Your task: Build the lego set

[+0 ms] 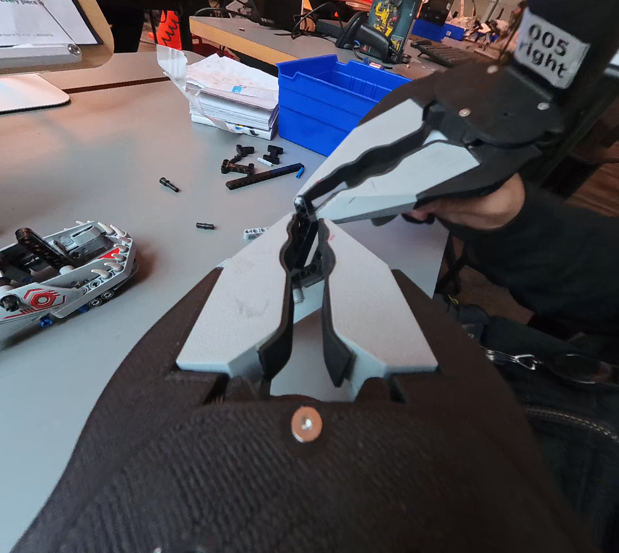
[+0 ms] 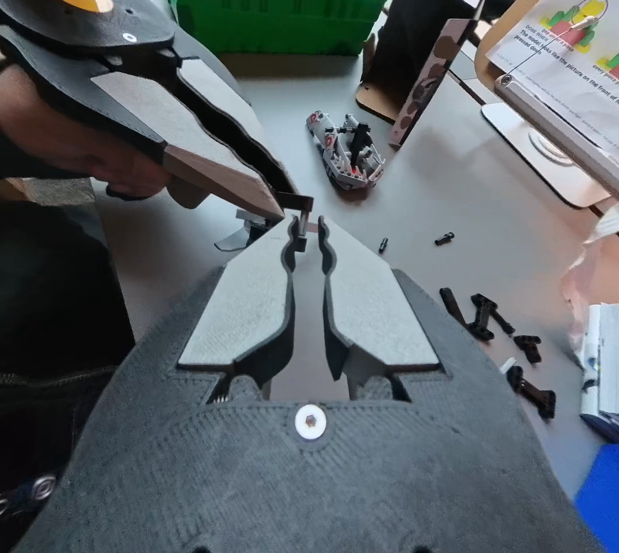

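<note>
At mid-frame in the left wrist view, pinched upright in the left gripper [image 1: 305,222] above the surface [image 1: 100,151]: a small black lego piece [image 1: 303,252] with a grey pin low down. Met at its top end by the right gripper [image 1: 299,201], reaching in from the upper right. In the right wrist view, narrowed to a slim gap around that same top end, with the piece against one finger only; clamped or merely touching, impossible to tell. Toward the lower left, parked on the surface: the half-built car [image 1: 67,268]. Above centre, scattered: loose black parts [image 1: 254,168]. Judged light and stiff, but small, smooth and apt to twist or pop out under sideways push. Best taken across the flat beam faces, close to the joint, pressing straight along the pin's axis.
</note>
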`<action>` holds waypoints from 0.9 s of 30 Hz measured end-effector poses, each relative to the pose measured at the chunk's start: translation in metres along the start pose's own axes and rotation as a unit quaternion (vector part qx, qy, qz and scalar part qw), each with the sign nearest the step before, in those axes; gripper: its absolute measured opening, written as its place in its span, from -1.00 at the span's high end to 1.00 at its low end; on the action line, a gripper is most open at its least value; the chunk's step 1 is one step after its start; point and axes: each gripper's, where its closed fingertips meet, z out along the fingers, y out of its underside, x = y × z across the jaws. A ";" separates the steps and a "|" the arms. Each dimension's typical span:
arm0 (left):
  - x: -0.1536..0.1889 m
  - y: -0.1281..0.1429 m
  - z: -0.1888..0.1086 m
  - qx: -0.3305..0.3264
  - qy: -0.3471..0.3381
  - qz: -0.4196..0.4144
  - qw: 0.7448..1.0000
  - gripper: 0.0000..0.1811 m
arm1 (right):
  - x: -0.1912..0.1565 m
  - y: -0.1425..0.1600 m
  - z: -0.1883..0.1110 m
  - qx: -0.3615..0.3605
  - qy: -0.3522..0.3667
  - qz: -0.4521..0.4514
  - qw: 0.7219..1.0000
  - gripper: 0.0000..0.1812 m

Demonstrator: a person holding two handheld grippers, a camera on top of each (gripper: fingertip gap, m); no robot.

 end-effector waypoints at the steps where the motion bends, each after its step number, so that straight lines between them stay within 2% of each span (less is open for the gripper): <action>1: 0.000 0.002 0.001 -0.004 0.000 0.003 1.000 0.91 | 0.001 0.001 -0.001 -0.011 0.004 -0.013 1.000 0.88; 10: 0.004 0.008 0.005 -0.020 0.003 0.006 1.000 0.90 | 0.001 0.010 -0.003 -0.044 -0.008 -0.014 0.999 0.85; 17: 0.009 0.009 0.007 -0.012 0.037 -0.051 0.998 0.91 | -0.002 0.017 0.005 -0.059 0.008 -0.045 0.997 0.93; 22: 0.008 0.004 0.002 -0.004 0.030 -0.036 0.999 0.92 | -0.004 0.009 0.007 -0.014 0.010 -0.022 1.000 0.98; 27: 0.010 -0.015 -0.007 0.051 -0.037 0.045 0.997 0.94 | -0.005 -0.007 0.001 0.041 0.027 -0.022 0.999 0.98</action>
